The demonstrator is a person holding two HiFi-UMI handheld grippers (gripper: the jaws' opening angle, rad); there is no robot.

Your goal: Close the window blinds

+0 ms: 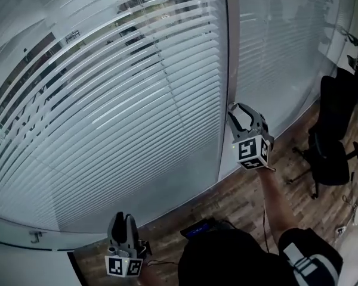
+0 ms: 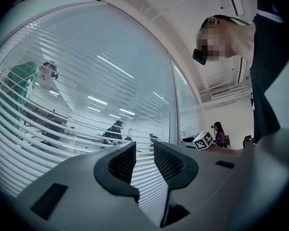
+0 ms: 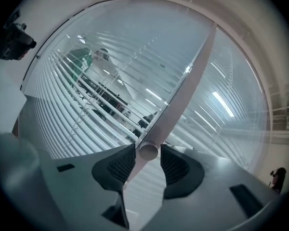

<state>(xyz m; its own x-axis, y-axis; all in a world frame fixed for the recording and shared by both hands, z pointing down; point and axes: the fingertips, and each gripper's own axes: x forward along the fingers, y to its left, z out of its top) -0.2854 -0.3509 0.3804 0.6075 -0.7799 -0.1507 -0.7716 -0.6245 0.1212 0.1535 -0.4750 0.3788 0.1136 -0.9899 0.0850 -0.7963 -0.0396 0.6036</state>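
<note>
Right tool [image 1: 241,115] is sitting high and forward, with the right forearm [image 1: 273,202] stretched out straight behind it and bare below a dark striped sleeve. Its jaws are standing apart, tips pointing up and away. The blind wand [image 3: 149,151] end is sitting between them, and the pads are not visibly clamping it. Left tool [image 1: 124,220] is hanging low near the body, pointing up. Its jaws are standing slightly apart with nothing between them.

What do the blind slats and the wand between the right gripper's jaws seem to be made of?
Slats: probably thin aluminium or plastic, white and semi-gloss, since they catch bright streaks of light. Wand: likely pale, smooth plastic, perhaps translucent; its round end face looks evenly moulded.
</note>
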